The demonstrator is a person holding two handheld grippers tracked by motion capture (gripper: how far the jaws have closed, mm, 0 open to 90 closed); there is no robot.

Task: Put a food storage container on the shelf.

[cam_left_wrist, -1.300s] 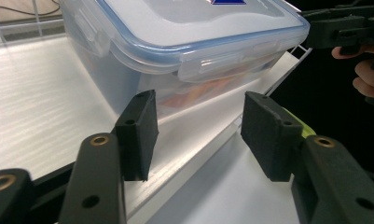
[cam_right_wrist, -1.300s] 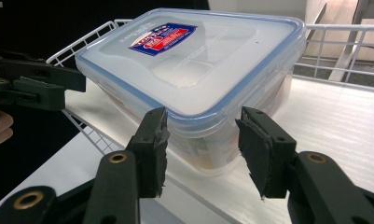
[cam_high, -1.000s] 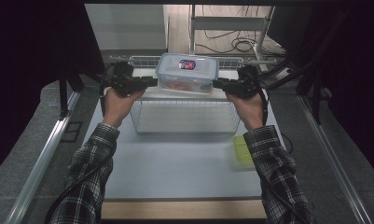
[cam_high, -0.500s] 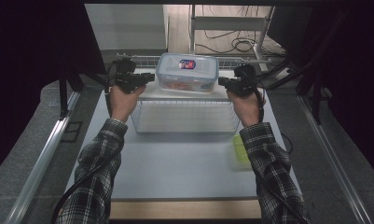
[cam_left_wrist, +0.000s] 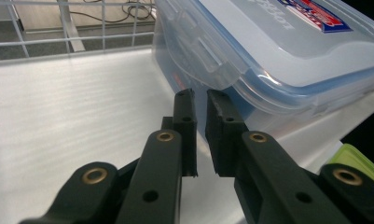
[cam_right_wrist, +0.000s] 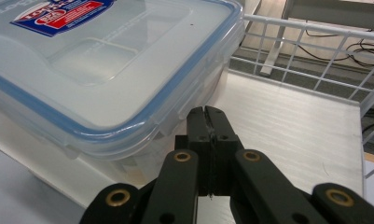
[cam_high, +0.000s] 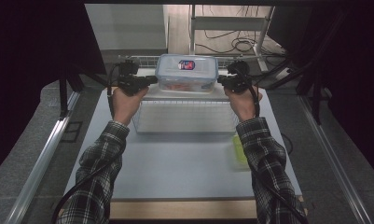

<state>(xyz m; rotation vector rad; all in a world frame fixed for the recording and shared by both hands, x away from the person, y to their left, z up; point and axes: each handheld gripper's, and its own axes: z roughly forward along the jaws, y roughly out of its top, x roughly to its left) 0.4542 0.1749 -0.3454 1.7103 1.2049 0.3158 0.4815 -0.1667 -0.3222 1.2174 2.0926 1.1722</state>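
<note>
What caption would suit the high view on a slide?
Two hand-held grippers, left gripper and right gripper, flank a lidded plastic container on a wire rack.

Wire rack is sitting on worktop; green lid is lying just right of it; cables are trailing behind.

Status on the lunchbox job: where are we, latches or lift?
Done: the clear container sits lid-on atop the wire rack. In hand: the left gripper and right gripper sit at its two ends by the side latches; the right jaws are shut, the left have just been closing to a narrow gap, nothing between them. Left: working the latches or moving it.
</note>
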